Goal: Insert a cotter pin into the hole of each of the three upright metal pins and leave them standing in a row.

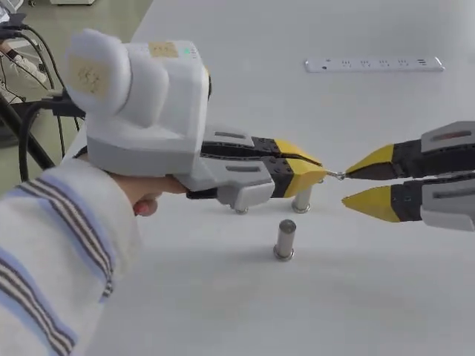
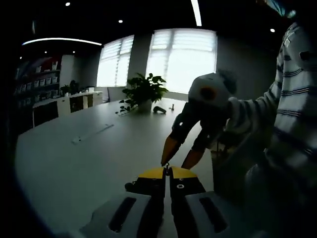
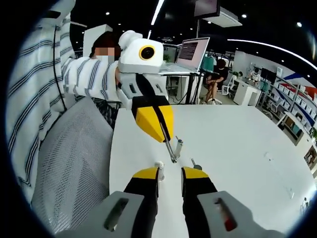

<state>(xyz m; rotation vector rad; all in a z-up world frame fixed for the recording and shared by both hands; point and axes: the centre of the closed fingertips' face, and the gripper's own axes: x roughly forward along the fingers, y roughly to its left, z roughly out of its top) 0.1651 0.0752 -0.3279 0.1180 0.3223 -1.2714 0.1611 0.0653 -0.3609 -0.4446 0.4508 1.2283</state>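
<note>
My left gripper (image 1: 320, 173) is shut on a thin cotter pin (image 1: 338, 176), whose end sticks out past the yellow tips. My right gripper (image 1: 346, 185) comes in from the right, open, its upper tip right at the pin's end. One upright metal pin (image 1: 285, 239) stands free in front. A second metal pin (image 1: 301, 200) and a third metal pin (image 1: 241, 210) are partly hidden under the left gripper. In the right gripper view the cotter pin (image 3: 170, 146) slants down from the left gripper (image 3: 159, 130) toward my open right gripper (image 3: 171, 174). In the left gripper view the cotter pin (image 2: 166, 168) shows at the shut tips.
A white power strip (image 1: 375, 65) lies at the far side of the white table (image 1: 223, 304). A mesh chair (image 3: 74, 163) stands at the table's edge, and a laptop (image 3: 193, 52) sits farther back. A potted plant (image 2: 143, 91) stands at the table's far end.
</note>
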